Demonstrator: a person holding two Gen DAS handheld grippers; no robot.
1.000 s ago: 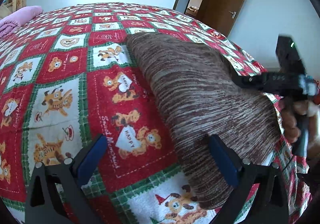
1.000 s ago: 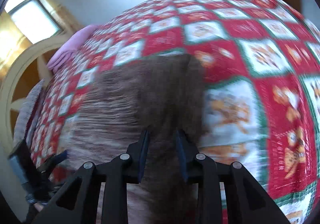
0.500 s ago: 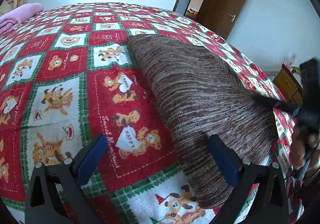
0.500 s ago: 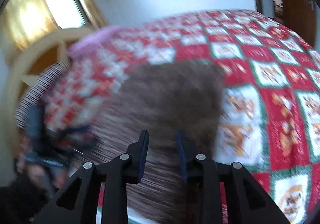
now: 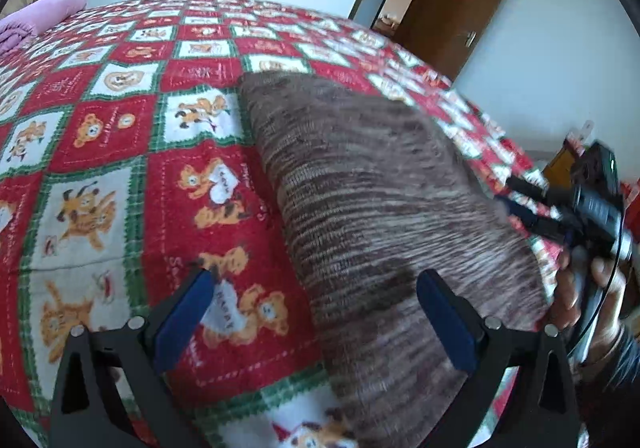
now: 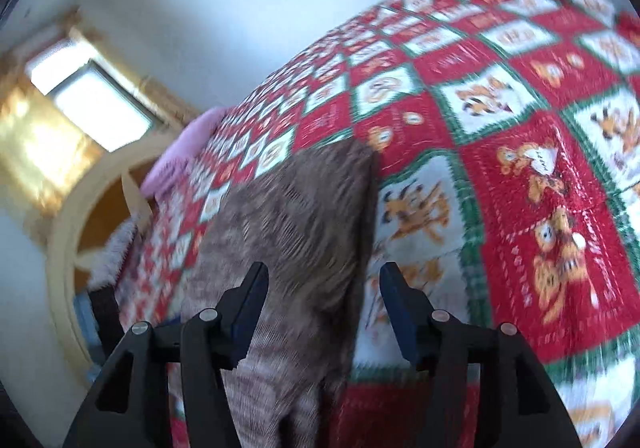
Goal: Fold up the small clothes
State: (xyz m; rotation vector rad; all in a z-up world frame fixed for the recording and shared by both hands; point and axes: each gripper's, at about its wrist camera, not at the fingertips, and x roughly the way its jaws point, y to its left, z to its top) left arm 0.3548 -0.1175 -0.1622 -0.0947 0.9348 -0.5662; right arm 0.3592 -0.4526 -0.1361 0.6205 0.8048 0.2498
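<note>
A brown striped knit garment (image 5: 376,208) lies folded flat on the red, white and green patterned bedspread (image 5: 100,152). My left gripper (image 5: 316,312) is open and empty, low over the garment's near left edge. The right gripper (image 5: 520,204) shows at that view's right edge, beside the garment's right side, held by a hand. In the right wrist view the right gripper (image 6: 324,308) is open and empty, with the garment (image 6: 304,232) lying between and ahead of its fingers.
A pink pillow (image 5: 36,16) lies at the far left of the bed. A brown door (image 5: 456,8) stands open at the back right. A window (image 6: 96,96) and a curved wooden bed frame (image 6: 68,232) show in the right wrist view.
The right gripper has opened, letting go of the garment, and has swung back along its right side. The left gripper has stayed open and has barely moved.
</note>
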